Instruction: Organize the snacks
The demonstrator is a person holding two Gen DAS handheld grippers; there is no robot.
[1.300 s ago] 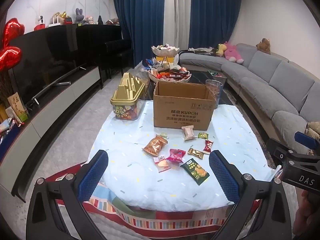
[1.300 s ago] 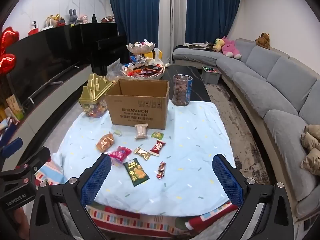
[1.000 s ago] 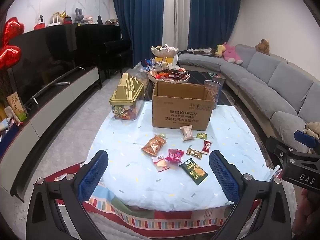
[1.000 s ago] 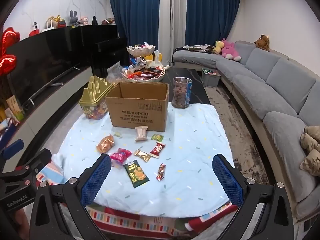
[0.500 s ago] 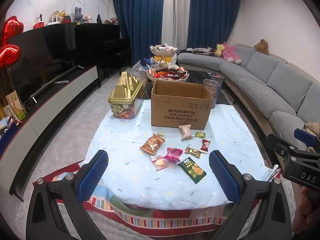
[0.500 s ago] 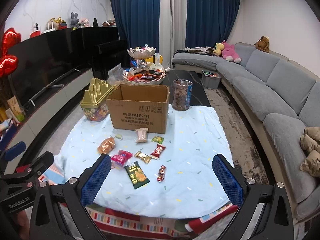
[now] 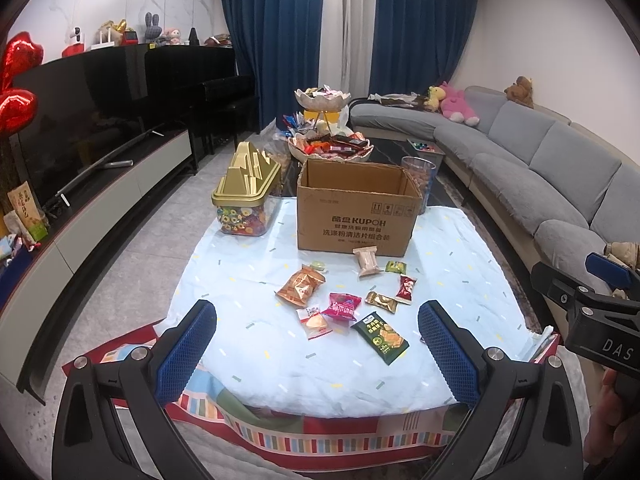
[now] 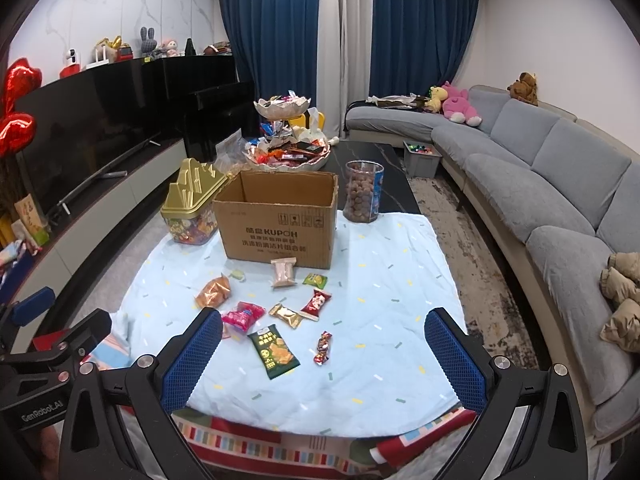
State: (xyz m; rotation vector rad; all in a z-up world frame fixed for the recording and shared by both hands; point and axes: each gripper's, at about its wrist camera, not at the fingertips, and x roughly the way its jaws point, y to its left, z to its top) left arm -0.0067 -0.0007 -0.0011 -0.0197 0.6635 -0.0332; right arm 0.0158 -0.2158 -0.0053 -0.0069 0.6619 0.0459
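Several small snack packets lie on a light blue cloth in front of an open cardboard box: an orange bag, a pink packet, a dark green packet, a red candy and a beige pack. The box, green packet and a loose wrapped candy also show in the right wrist view. My left gripper is open and empty, short of the table's near edge. My right gripper is open and empty there too.
A gold-lidded candy jar stands left of the box. A clear jar of nuts stands behind it on the right, tiered snack bowls behind. A grey sofa runs along the right, a TV unit along the left.
Both grippers have drifted slightly back and up, so the table looks a little farther away. Both stay open. Nothing on the table has moved.
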